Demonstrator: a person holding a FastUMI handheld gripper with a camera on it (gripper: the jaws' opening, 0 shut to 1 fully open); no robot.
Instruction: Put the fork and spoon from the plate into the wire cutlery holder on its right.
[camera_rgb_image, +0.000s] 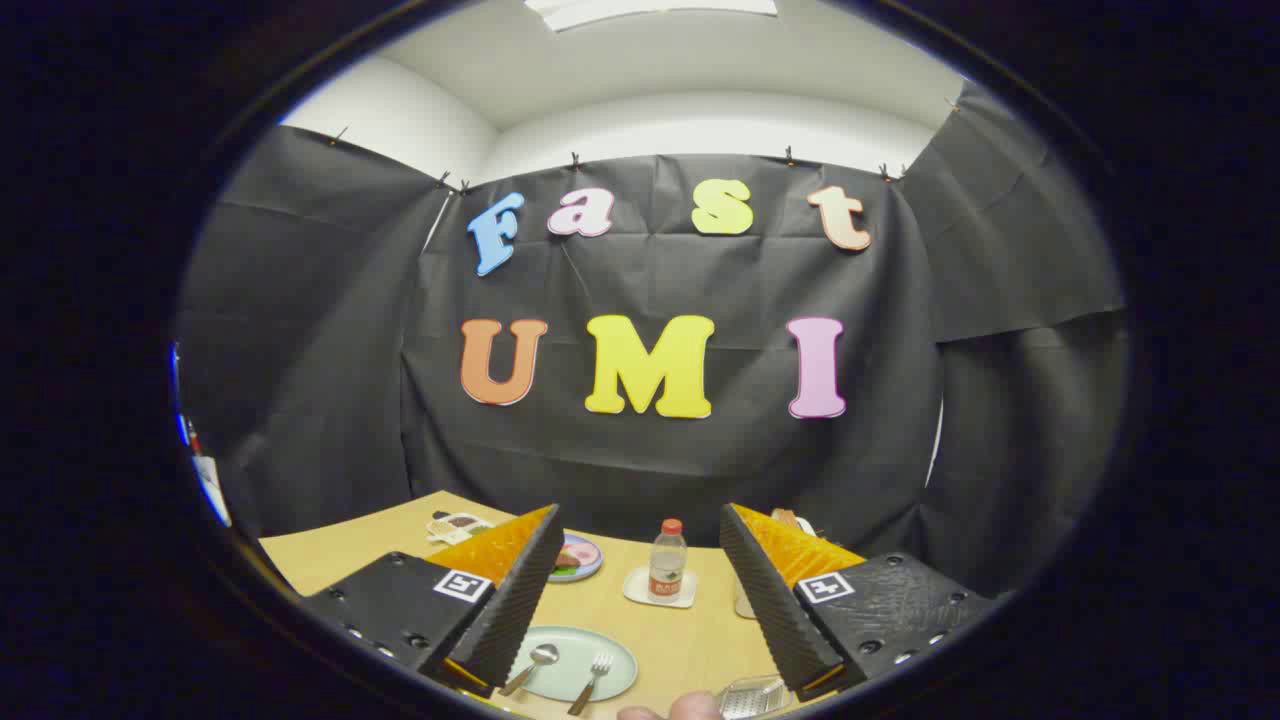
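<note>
A pale green plate (610, 652) lies on the wooden table, low between my fingers and nearer the left one. On it rest a spoon (534, 664) to the left and a fork (594, 677) to the right, handles toward me. The wire cutlery holder (752, 695) sits to the plate's right, close beside the right finger's base. My gripper (640, 525) hangs above the table, open, with nothing between its fingers.
A small bottle with a red cap (667, 560) stands on a white coaster (636, 588) beyond the plate. A small dish with food (580, 556) lies behind the left finger, a card (458, 525) further left. A fingertip (690, 708) shows beside the holder.
</note>
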